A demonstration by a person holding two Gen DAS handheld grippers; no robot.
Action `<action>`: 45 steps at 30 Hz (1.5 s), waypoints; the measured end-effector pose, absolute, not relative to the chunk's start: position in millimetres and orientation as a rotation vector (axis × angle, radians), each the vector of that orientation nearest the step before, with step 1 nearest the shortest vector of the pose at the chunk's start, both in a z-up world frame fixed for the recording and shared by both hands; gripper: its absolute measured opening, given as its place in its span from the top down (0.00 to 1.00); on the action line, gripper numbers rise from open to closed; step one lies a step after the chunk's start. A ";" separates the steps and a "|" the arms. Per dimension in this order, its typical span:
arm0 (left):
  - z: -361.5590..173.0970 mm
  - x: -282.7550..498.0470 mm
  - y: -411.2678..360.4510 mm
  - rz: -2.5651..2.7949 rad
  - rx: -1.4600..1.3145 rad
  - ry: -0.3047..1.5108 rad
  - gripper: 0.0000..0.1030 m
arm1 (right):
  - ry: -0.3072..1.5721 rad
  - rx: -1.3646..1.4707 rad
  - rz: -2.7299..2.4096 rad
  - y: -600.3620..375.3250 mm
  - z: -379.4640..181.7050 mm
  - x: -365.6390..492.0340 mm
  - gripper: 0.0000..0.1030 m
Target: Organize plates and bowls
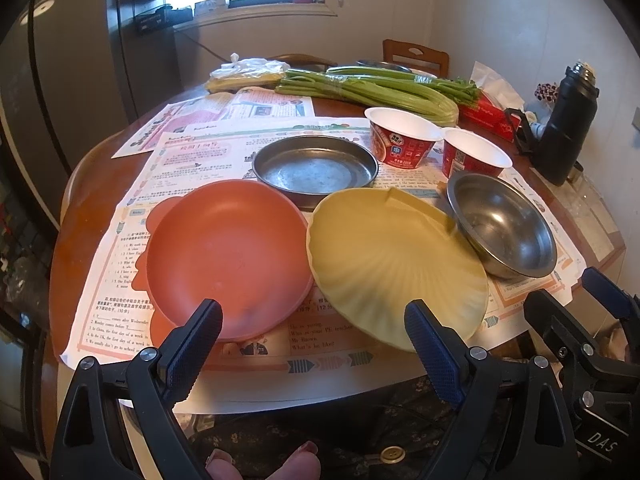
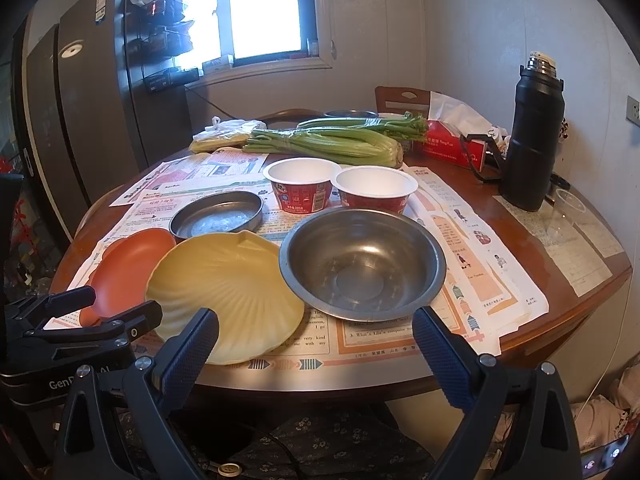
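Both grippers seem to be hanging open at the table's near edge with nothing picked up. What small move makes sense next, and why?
Probably ease the right gripper forward onto the near rim of the steel bowl. Both it and the left gripper are open and empty, and that bowl sits directly ahead of the right one. The yellow plate and orange plate lie untouched, nothing stacked yet.

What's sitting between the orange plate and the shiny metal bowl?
The yellow shell-shaped plate lies between the orange plate and the metal bowl. Its edges overlap the rims of both. The right wrist view shows this best.
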State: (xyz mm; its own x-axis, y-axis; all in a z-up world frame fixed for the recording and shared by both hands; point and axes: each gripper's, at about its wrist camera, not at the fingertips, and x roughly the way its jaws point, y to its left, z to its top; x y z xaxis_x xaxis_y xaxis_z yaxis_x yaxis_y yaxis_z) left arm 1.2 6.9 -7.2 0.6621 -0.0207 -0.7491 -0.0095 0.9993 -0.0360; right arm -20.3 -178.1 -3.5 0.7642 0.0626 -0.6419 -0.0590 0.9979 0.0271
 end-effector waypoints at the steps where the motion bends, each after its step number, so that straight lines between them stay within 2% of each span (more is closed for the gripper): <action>1: -7.1 0.9 7.2 -0.007 -0.038 0.845 0.10 | 0.699 0.007 0.068 -178.3 -3.6 -19.9 0.05; 45: -1.6 -6.8 37.8 0.033 -0.087 0.815 0.10 | 0.710 -0.024 0.117 -164.8 -9.3 -15.3 0.06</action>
